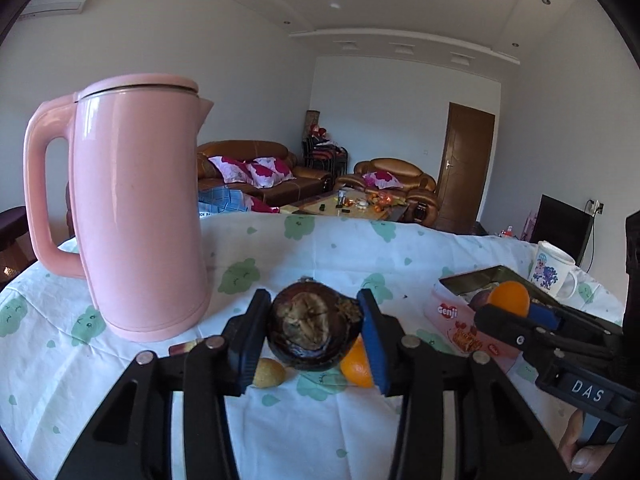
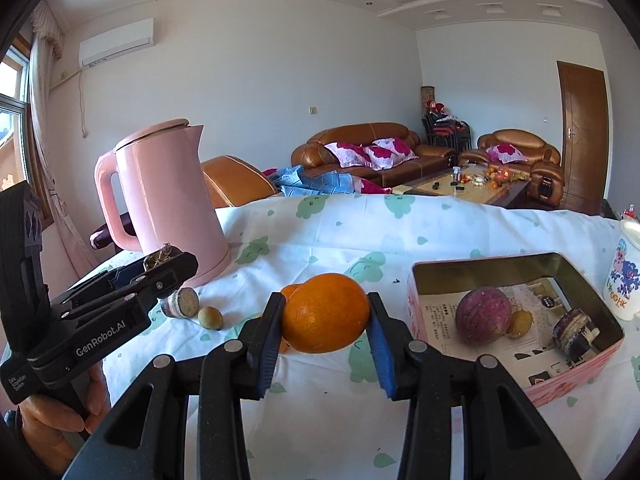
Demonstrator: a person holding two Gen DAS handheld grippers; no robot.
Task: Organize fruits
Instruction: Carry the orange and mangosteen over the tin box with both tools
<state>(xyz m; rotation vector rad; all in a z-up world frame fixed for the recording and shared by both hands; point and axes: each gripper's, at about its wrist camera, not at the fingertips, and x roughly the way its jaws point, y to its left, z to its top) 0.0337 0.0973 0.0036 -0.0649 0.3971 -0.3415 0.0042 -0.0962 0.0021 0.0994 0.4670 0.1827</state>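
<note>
My left gripper (image 1: 314,300) is shut on a dark, round mangosteen-like fruit (image 1: 314,326), held above the tablecloth. Under it lie a small tan fruit (image 1: 269,373) and an orange (image 1: 356,364). My right gripper (image 2: 325,300) is shut on another orange (image 2: 325,312), also lifted off the cloth, left of the pink tin box (image 2: 416,300). The tin holds a purple fruit (image 2: 483,315), a small tan fruit (image 2: 520,323) and a dark piece (image 2: 574,332). In the right wrist view the left gripper (image 2: 176,260) is at the far left, its fruit mostly hidden.
A tall pink kettle (image 2: 168,200) stands at the back left of the table, close to the left gripper. A printed white mug (image 2: 624,276) stands right of the tin. A cut purple piece (image 2: 182,304) and a small tan fruit (image 2: 211,317) lie near the kettle's base.
</note>
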